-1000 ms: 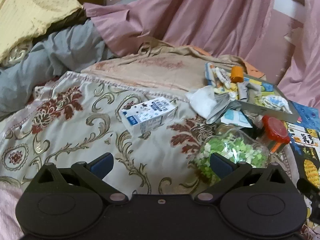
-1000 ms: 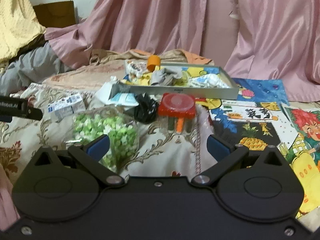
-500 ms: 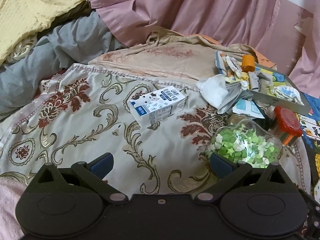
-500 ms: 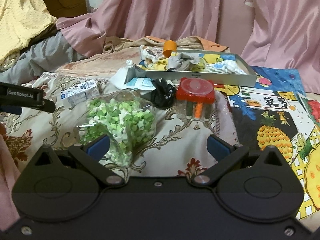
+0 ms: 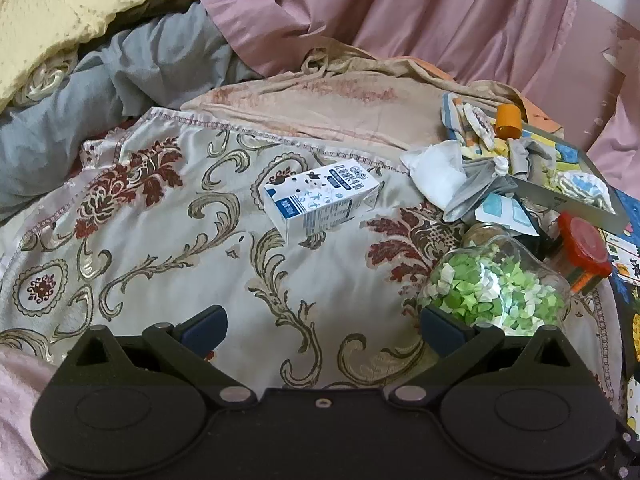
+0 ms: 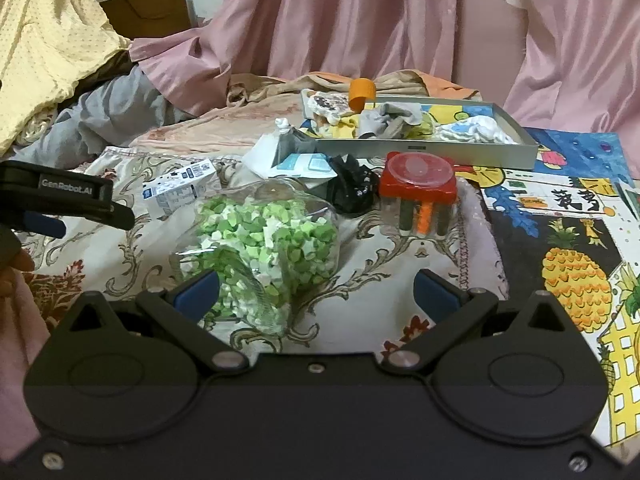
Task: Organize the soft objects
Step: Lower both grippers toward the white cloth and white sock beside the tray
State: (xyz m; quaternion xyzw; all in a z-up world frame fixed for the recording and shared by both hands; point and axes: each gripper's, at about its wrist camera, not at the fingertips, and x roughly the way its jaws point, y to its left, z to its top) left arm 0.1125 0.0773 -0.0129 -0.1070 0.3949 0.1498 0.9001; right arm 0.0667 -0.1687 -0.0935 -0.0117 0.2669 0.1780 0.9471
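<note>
A grey tray at the back holds several crumpled soft cloths and socks; it also shows in the left wrist view. A white cloth and a grey cloth hang over its near corner. My left gripper is open and empty above the patterned bedspread, short of a milk carton. My right gripper is open and empty, right behind a clear jar of green paper stars.
A red-lidded container and a black crumpled thing stand in front of the tray. An orange cup sits at the tray's far edge. A colourful picture mat lies right. Pink curtains and piled bedding at the back.
Both grippers have moved forward and lower toward the clutter; the jar of green stars looms larger in the right wrist view. Both stay open.
</note>
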